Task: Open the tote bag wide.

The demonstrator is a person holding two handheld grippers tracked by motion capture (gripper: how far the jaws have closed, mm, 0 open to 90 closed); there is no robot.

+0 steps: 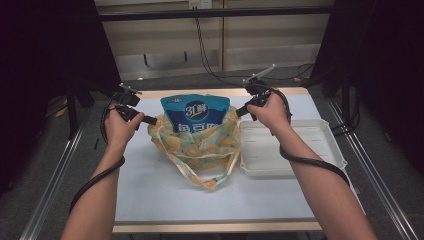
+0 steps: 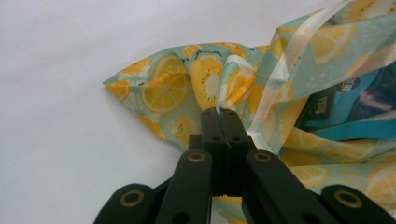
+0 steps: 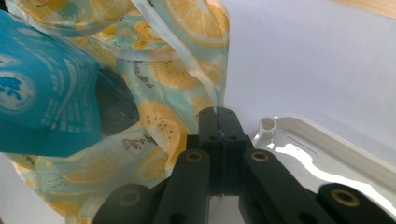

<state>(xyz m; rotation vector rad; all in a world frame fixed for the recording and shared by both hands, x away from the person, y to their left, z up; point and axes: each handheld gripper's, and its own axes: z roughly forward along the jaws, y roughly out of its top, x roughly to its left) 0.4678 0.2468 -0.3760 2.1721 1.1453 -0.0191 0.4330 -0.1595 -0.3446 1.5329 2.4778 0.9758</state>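
While both hands hold grippers at opposite sides of the bag (image 1: 200, 142), it sits mid-table (image 1: 165, 200) — a lemon-print cloth bag with a blue pouch (image 1: 196, 111) standing upright out of its open top. Left gripper (image 1: 150, 120) meets the bag's left rim; in the left gripper view its jaws are pressed together on a pinch of the printed fabric (image 2: 223, 95), with the pale strap (image 2: 275, 88) running just beside them on the right. Right gripper (image 1: 240, 111) meets the bag's right rim; in the right gripper view its jaws are closed on the thin pale strap (image 3: 198, 77) where it comes down to the tips. White tray (image 1: 300, 167) lies on the table just right of the bag, touching or nearly so — can't tell which. Bag's long strap loop (image 1: 210, 177) trails toward the near edge. Left hand (image 1: 119, 127) and right hand (image 1: 270, 112) both wrap the handles, cables trailing along the forearms.
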